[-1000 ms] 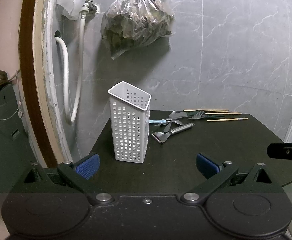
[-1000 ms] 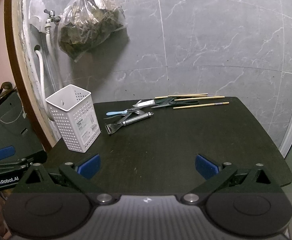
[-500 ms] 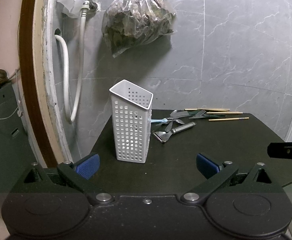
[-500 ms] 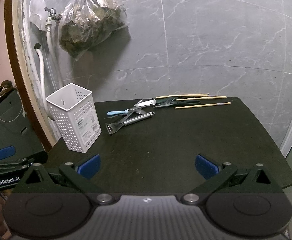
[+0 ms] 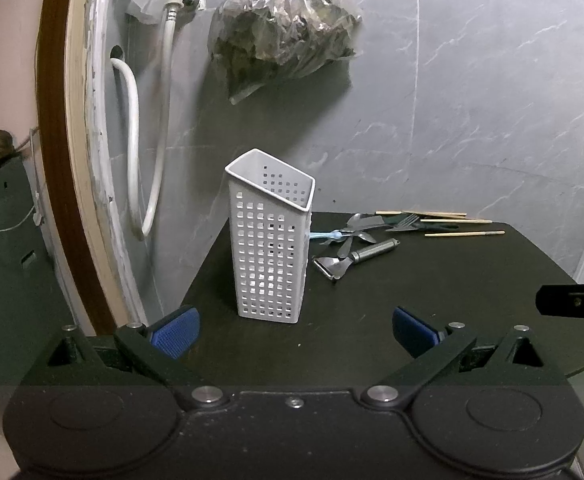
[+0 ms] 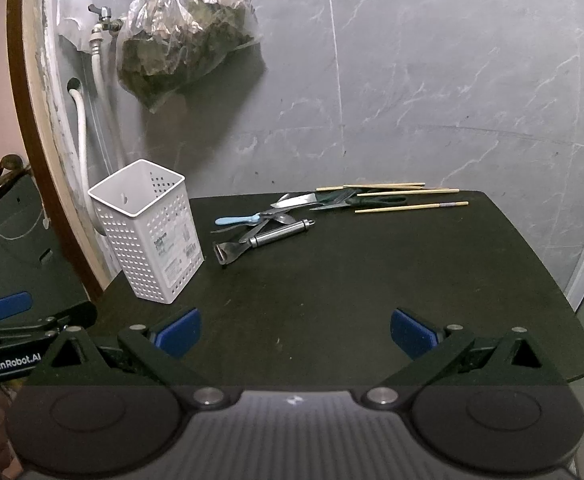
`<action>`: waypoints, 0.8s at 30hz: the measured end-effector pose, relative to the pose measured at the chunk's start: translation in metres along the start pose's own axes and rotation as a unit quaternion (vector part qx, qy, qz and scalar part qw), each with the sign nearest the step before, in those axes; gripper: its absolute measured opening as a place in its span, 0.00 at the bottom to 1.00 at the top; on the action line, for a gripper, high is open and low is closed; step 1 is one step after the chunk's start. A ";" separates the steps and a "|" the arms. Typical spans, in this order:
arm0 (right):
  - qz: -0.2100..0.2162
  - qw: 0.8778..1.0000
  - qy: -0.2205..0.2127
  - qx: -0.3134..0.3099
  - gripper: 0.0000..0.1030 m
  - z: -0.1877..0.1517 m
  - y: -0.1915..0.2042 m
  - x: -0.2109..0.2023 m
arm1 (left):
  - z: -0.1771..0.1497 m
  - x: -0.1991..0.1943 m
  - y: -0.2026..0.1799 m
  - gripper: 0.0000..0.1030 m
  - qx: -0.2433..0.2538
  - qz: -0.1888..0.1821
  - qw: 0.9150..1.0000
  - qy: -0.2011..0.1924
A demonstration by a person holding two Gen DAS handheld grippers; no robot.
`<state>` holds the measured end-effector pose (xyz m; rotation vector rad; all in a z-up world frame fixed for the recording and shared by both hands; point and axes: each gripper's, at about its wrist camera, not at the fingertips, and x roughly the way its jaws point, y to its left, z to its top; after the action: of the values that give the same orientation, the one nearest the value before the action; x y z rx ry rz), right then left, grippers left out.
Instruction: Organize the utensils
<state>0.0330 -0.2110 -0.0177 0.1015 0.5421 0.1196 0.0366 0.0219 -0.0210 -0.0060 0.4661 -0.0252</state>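
Two grippers: both hovered at the near edge of the table (image 6: 372, 280), jaws spread wide, nothing between them.
Left gripper (image 5: 295, 330): empty, facing the caddy, blue pads (image 5: 174, 334) well apart.
Caddy (image 6: 148, 230): white, perforated, upright near the table's left edge, apparently empty.
Peeler (image 6: 262, 240): steel, flat on the table just right of the caddy.
Blue-handled utensil (image 6: 236, 221): behind the peeler, among spoons.
Fork (image 5: 402, 224): right of the spoons, beside a knife.
Chopsticks (image 6: 410, 207): farthest right of the caddy, by the wall.
Right gripper (image 6: 295, 330): empty, pointed at the table's bare middle.
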 end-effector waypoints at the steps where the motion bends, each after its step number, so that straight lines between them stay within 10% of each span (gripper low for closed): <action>1: 0.000 1.000 0.001 0.000 1.00 0.001 0.001 0.001 | 0.000 0.001 0.000 0.99 0.000 0.001 1.000 0.001; 24: 0.035 0.998 0.041 -0.039 1.00 0.015 -0.004 0.052 | 0.021 0.068 0.003 0.99 0.035 0.052 0.998 -0.016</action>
<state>0.0856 -0.2089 -0.0324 0.0391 0.6150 0.2131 0.1072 0.0236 -0.0332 0.0866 0.4328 0.0613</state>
